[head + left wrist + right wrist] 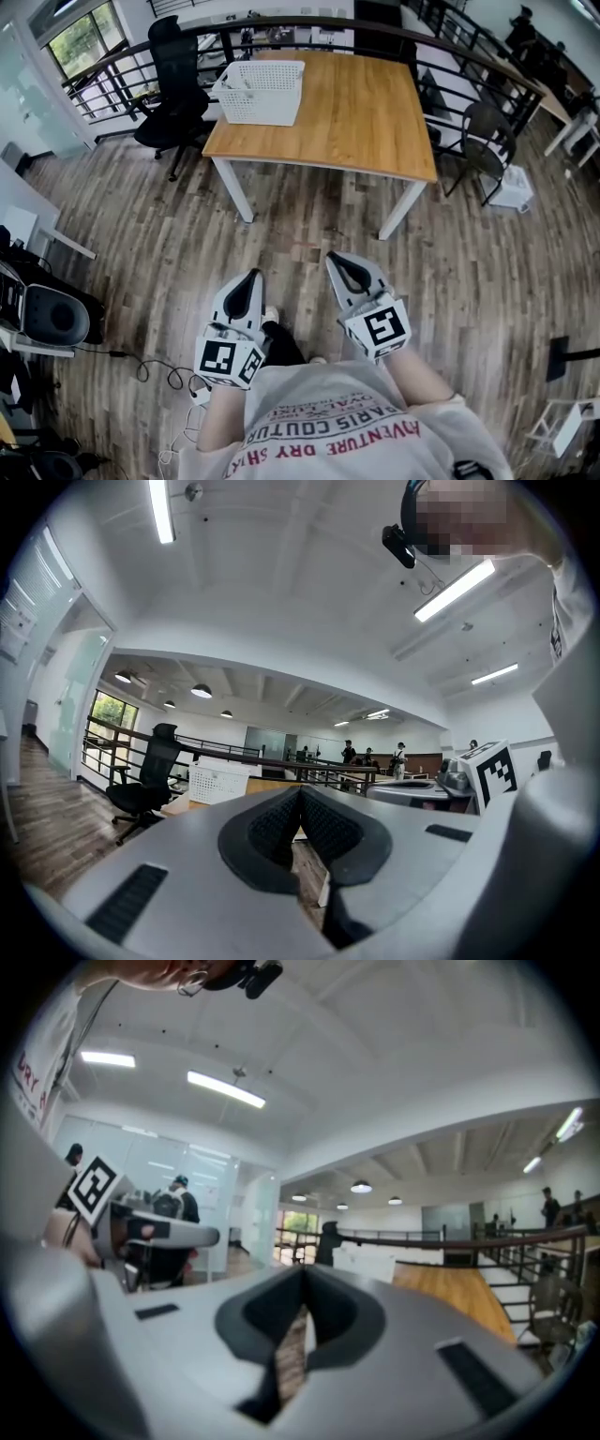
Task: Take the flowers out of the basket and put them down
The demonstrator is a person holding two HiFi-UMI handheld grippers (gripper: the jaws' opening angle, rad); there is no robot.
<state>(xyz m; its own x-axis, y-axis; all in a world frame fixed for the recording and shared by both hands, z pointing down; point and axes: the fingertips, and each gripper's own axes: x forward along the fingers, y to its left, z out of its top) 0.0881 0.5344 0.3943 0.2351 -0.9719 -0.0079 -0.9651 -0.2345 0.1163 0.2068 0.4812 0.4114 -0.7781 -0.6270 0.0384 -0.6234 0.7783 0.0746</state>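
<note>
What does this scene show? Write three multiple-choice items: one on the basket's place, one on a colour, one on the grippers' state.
1. The basket stands: A on the floor; B on the table, far left corner; C on a chair.
2. The office chair left of the table is: A black; B red; C white.
3. The left gripper and right gripper are: A both open; B both shut, empty; C shut on flowers.
Key: B, it sits on the wooden top; A, seat and back are black; B, each gripper view shows jaws together, nothing between.
</note>
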